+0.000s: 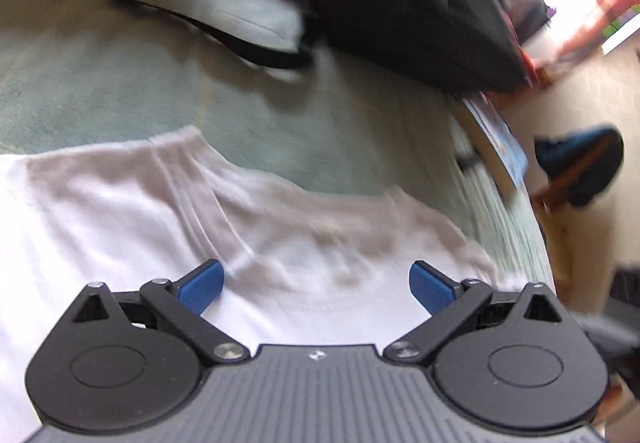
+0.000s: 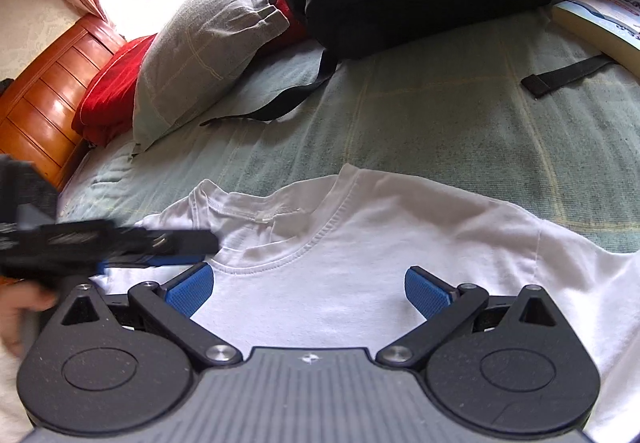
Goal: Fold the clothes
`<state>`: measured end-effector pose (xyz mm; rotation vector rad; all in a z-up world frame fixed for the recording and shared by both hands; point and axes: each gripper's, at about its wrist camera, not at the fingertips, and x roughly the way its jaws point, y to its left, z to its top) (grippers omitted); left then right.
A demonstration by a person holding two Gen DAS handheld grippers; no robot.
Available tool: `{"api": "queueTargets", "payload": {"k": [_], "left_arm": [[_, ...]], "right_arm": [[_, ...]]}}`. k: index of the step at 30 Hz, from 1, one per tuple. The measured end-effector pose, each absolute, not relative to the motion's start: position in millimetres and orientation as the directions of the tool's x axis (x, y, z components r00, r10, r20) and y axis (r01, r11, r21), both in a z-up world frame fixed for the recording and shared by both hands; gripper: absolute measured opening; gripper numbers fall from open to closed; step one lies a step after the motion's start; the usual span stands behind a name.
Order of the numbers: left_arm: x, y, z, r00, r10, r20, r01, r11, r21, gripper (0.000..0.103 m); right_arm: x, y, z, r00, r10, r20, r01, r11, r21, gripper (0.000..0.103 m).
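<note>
White T-shirt (image 2: 360,243) spread on near bed (image 2: 440,115), left sleeve already folded in; left gripper (image 1: 316,283) and right gripper (image 2: 308,287) both released above it; risk: bunched neckline, crooked fold, backpack strap (image 2: 280,103) snagging.

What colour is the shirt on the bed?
White cotton T-shirt; clearest in the right wrist view.

No text can be read anywhere. The thick blue-and-white-covered book (image 2: 600,15), lying far right on the green blanket-covered bed (image 2: 440,115), carries white printed characters on its cover, but they are too small and blurred to make out.
</note>
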<state>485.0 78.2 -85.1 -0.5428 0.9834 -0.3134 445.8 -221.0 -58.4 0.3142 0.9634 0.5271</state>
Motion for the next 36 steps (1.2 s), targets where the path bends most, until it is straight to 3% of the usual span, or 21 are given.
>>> {"api": "queueTargets", "payload": {"k": [6,15,21,30,36], "left_arm": [[499.1,95.7,-84.3,0.606,-0.418,-0.677,-0.044,0.832,-0.553,0.099],[473.5,84.2,-43.1,0.560,-0.380,-0.736,0.031,0.897,-0.441,0.099],[460.0,94.0,-65.6,0.462,-0.408,-0.788,-0.003,0.887,-0.462,0.100],[487.9,128.8,-84.4,0.593,-0.263,-0.761,-0.191,0.873,-0.450,0.100],[464.2,113.1,-59.0,0.585,-0.195,-0.787,-0.176,0.917,-0.358,0.099]], "right_arm": [[450.6,-225.2,-64.0,0.453,0.560,-0.694,-0.262,0.828,0.497,0.103],[448.3,-223.4,-61.4,0.451,0.568,-0.688,-0.273,0.822,0.500,0.103],[446.2,-216.7,-61.0,0.440,0.573,-0.691,-0.284,0.819,0.499,0.103],[440.1,-203.3,-59.5,0.416,0.578,-0.702,-0.333,0.815,0.473,0.103],[434.4,-194.7,-57.2,0.403,0.584,-0.705,-0.361,0.809,0.464,0.103]]}}
